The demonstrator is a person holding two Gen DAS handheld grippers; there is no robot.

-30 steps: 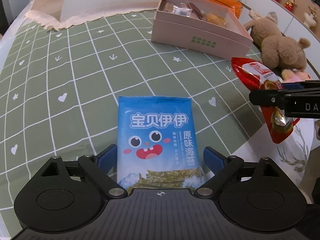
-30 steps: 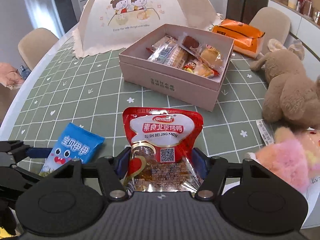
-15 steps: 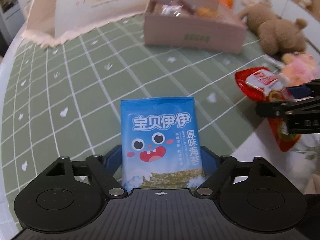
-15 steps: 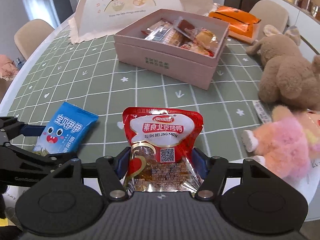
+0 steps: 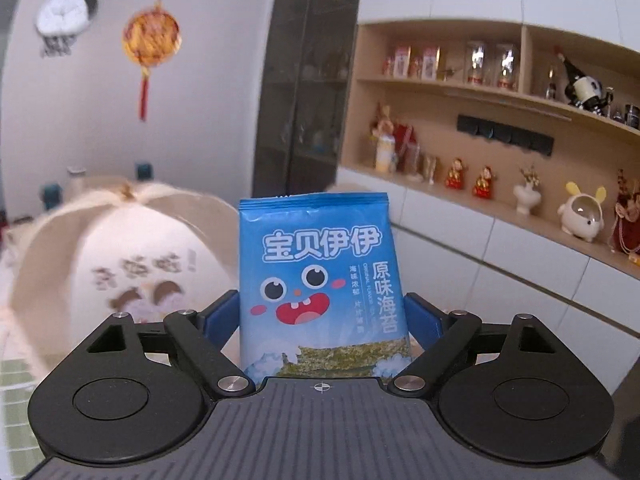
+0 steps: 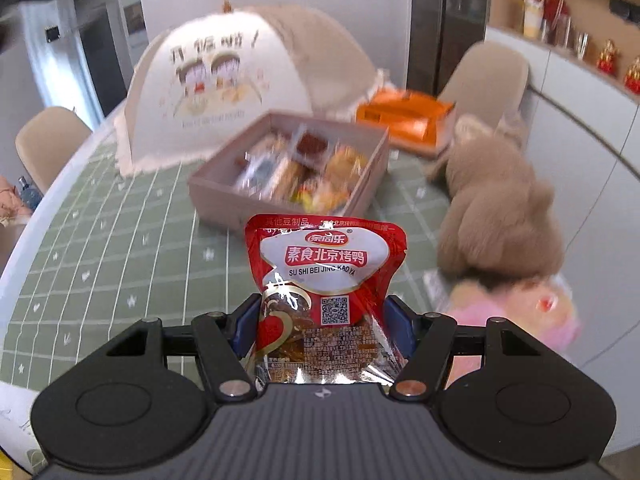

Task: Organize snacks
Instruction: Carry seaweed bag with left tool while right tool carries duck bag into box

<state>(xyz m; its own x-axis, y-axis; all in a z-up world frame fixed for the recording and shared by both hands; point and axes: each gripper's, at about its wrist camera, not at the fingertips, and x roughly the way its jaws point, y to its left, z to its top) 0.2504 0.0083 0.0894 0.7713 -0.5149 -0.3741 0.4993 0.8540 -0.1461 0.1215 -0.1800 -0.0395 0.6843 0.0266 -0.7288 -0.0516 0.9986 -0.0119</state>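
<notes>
A pale wall point(image 5: 208, 80) carries a clock point(image 5: 66, 14) and a red-tasselled lantern ornament point(image 5: 150, 42). Beside it stands a dark glass cabinet point(image 5: 304, 92) — then wooden shelves point(image 5: 500, 92) of bottles and figurines above white cupboards point(image 5: 520, 248). Beige chairs point(image 6: 488, 76) ring the green-checked table point(image 6: 120, 240).

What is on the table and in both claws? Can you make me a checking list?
Surface: table under a green checked cloth.
Job's things: blue seaweed packet; red snack packet; open pink box holding wrapped snacks.
Clutter: food cover, orange box, brown plush toy, pink plush toy.
Grippers: left claw has the blue seaweed packet upright between its jaws, which are opening; right claw grips the red snack packet.
Cables: nothing seen.
Surroundings: chair, wall shelves with figurines, clock.
</notes>
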